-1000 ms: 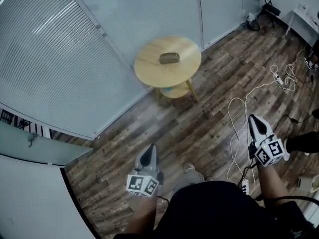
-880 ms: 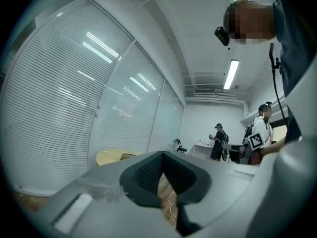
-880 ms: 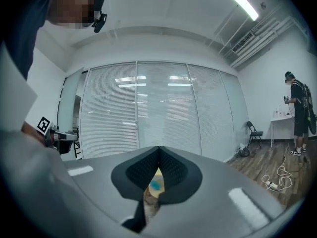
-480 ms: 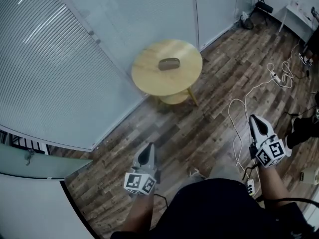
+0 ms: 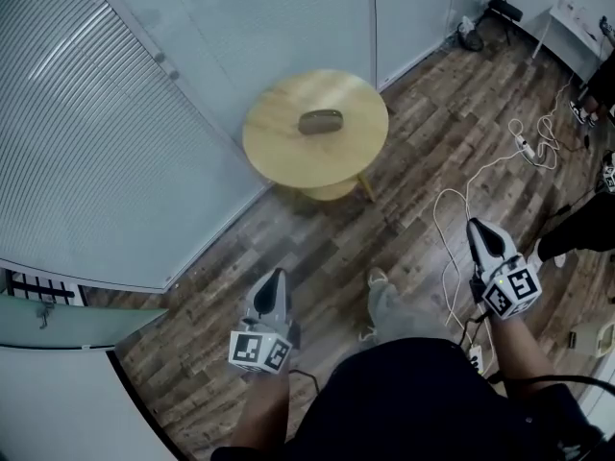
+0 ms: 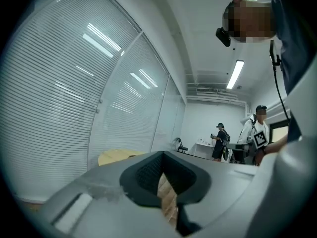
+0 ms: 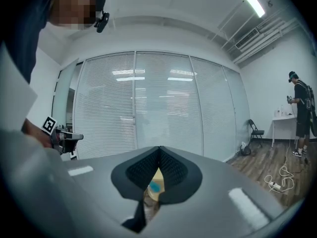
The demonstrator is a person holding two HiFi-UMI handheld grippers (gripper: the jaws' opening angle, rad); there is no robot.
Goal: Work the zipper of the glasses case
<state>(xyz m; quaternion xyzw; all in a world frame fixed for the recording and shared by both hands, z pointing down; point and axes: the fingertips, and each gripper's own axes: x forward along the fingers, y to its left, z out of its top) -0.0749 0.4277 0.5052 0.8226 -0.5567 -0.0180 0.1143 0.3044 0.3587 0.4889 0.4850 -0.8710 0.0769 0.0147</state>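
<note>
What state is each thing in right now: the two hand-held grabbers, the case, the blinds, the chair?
left gripper: shut, empty.
right gripper: shut, empty.
glasses case: lying on the round table, untouched; zipper too far off to read.
blinds: lowered.
chair: unfolded, standing by the wall.

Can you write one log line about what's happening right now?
case: on table, away from both grippers | left gripper: shut, empty | right gripper: shut, empty | step: case not yet reached
</note>
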